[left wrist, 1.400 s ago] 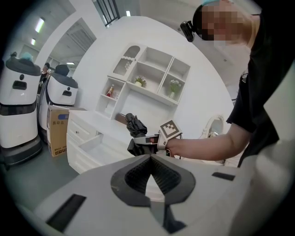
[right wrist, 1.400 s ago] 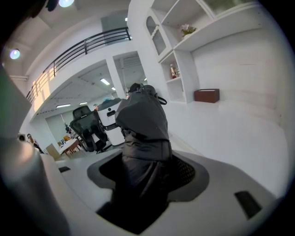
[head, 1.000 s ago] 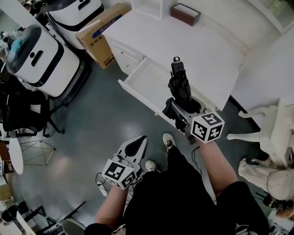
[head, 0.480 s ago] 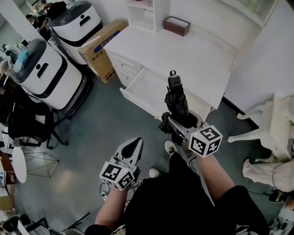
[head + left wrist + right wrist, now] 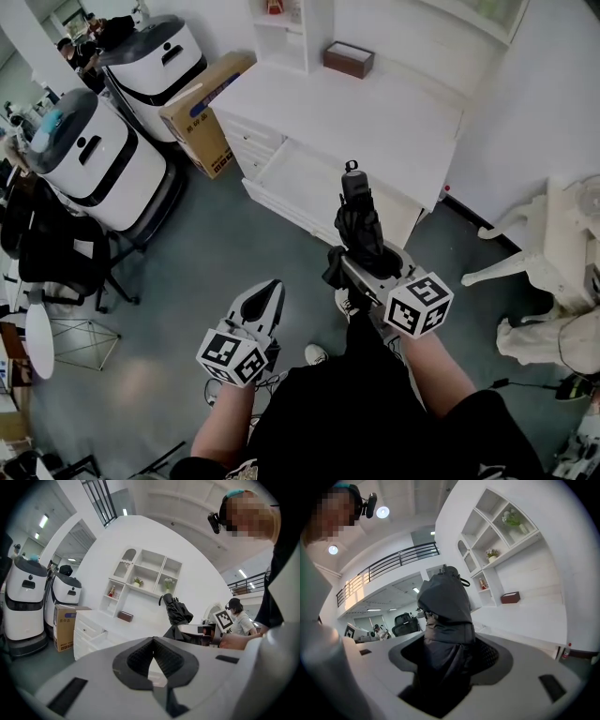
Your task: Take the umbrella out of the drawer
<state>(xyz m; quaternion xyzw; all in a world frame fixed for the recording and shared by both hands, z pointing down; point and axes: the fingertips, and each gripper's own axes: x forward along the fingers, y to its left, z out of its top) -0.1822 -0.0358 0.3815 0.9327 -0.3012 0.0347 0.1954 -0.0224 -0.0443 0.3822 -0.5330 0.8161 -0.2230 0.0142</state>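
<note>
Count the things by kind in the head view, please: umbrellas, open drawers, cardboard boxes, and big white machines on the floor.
Umbrella: 1
Open drawer: 1
Cardboard box: 1
Big white machines: 2
Total: 5

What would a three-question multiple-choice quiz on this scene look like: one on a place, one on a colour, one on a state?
1. Where is the umbrella?
A. lying in the drawer
B. in the right gripper
C. on the desk

2. What colour is the small box on the desk?
A. brown
B. blue
C. green

3. The drawer is:
A. shut
B. taken out
C. open

Answers:
1 B: the jaws clamp the folded umbrella, which stands upright.
2 A: it shows brown at the desk's far end.
3 C: it sticks out from the desk, its white inside showing.
</note>
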